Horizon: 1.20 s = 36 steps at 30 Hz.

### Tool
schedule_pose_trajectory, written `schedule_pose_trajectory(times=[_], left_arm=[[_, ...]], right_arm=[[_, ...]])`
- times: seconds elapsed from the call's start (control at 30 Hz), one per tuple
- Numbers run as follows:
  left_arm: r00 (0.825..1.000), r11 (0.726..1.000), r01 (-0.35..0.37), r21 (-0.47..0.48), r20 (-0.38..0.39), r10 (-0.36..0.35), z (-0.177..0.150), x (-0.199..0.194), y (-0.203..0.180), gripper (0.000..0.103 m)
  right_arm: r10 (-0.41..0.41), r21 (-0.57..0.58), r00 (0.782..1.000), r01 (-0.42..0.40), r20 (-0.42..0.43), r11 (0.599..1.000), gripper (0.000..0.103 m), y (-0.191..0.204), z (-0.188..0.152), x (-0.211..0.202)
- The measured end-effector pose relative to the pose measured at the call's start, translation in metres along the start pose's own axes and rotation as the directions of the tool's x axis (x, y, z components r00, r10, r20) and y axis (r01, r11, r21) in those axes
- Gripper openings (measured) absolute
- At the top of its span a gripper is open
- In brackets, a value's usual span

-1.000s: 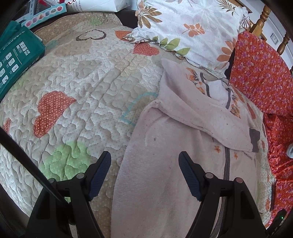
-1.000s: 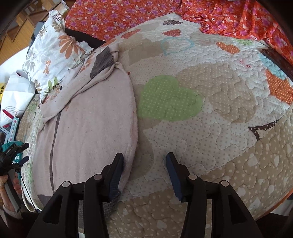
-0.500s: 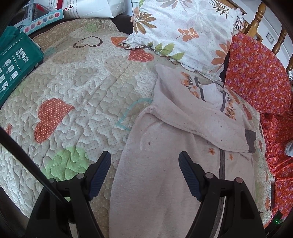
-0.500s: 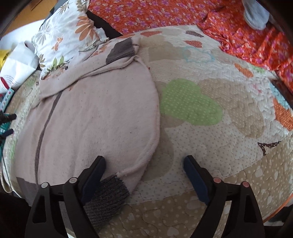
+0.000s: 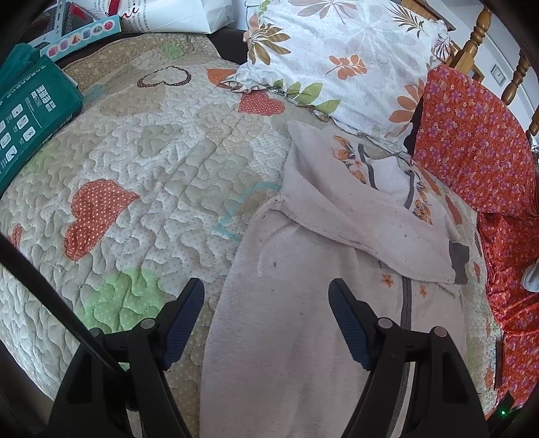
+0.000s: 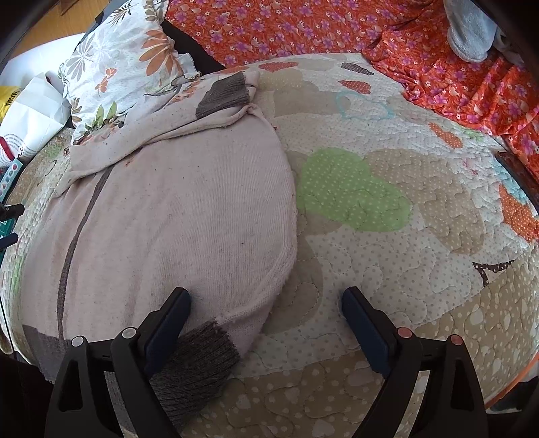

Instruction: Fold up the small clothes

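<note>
One pale pink garment [image 5: 303, 320] lies flat on the quilted bedspread [image 5: 141, 161], with one sleeve [image 5: 353, 215] folded diagonally across its upper body.

Left tool [image 5: 266, 303]: jaws spread, nothing between the pads. The garment's left edge runs up between the two fingers; the left finger stands over bare quilt, the right finger over the garment body.

Right tool [image 6: 266, 303]: jaws spread wide, having just been opening. The garment's curved right edge and a grey ribbed cuff [image 6: 195, 364] lie between and below the fingers. The left finger [image 6: 168, 320] stands over the pink fabric just above the cuff; whether it touches cannot be told. The right finger stands over bare quilt, apart from the garment.

View differences:
- The left wrist view alone shows the neckline [image 5: 387, 171], the printed orange motifs, one green box [image 5: 30, 114] at the far left and the wooden bedposts [image 5: 475, 37].
- The right wrist view alone shows the lower grey cuff, one grey item [image 6: 471, 30] on the orange floral cloth [image 6: 303, 27] and the tip of the other tool at the left edge.

Both views show one floral pillow [image 5: 343, 57] touching the garment's top and two grey cuffs in total, the second [image 6: 222, 96] on the folded sleeve.
</note>
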<state>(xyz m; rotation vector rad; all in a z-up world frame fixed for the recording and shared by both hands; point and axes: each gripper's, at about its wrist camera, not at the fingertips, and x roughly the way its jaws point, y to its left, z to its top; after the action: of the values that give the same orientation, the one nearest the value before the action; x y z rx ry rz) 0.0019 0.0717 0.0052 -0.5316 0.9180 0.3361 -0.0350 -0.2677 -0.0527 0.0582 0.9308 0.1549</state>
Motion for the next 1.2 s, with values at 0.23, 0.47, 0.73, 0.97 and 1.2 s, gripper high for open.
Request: schedule_pose_trajectory(times=[0.23, 0.47, 0.73, 0.97, 1.2], left_arm=[[1.000, 1.000, 0.000, 0.003, 0.002, 0.000, 0.001, 0.000, 0.001, 0.075], [1.000, 1.000, -0.004, 0.011, 0.000, 0.004, 0.000, 0.001, -0.001, 0.075], [1.000, 1.000, -0.009, 0.006, -0.003, 0.009, -0.001, 0.004, 0.001, 0.075], [1.000, 1.000, -0.009, 0.008, -0.004, 0.009, -0.001, 0.004, 0.002, 0.075], [1.000, 1.000, -0.023, 0.004, -0.008, 0.023, -0.007, 0.007, 0.009, 0.075]], right_arm=[[-0.005, -0.008, 1.000, 0.005, 0.018, 1.000, 0.097, 0.003, -0.003, 0.000], [-0.003, -0.027, 1.000, 0.004, 0.028, 1.000, 0.099, 0.005, -0.004, 0.001], [-0.009, -0.030, 0.999, 0.010, 0.034, 0.999, 0.101, 0.008, -0.005, 0.002], [-0.012, -0.033, 0.999, 0.013, 0.038, 0.999, 0.102, 0.009, -0.005, 0.003], [-0.012, -0.035, 0.999, 0.014, 0.037, 0.999, 0.102, 0.008, -0.005, 0.003]])
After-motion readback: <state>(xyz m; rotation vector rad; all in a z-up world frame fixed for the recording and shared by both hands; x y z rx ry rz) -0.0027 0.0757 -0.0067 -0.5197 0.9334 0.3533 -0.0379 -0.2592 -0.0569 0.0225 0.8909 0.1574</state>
